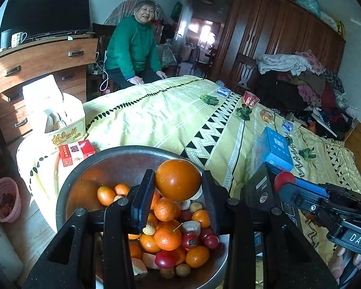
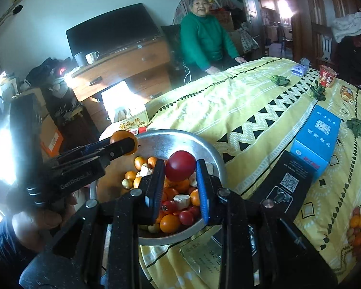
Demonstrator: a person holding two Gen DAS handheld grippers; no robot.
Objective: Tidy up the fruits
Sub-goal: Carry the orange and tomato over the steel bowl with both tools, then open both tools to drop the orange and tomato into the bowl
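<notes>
Fruits (image 1: 170,238), oranges, small red ones and pale chunks, fill a metal bowl (image 1: 67,192) at the near end of a table under a yellow patterned cloth (image 1: 156,115). The left gripper (image 1: 178,187) is clamped on a large orange (image 1: 178,179) above the bowl; to its right, the right gripper (image 2: 180,171) is clamped on a red fruit (image 2: 180,166). A blue box (image 2: 317,139) and black box (image 2: 284,183) lie to the right, and a person in a green sweater (image 1: 132,45) sits at the far end.
</notes>
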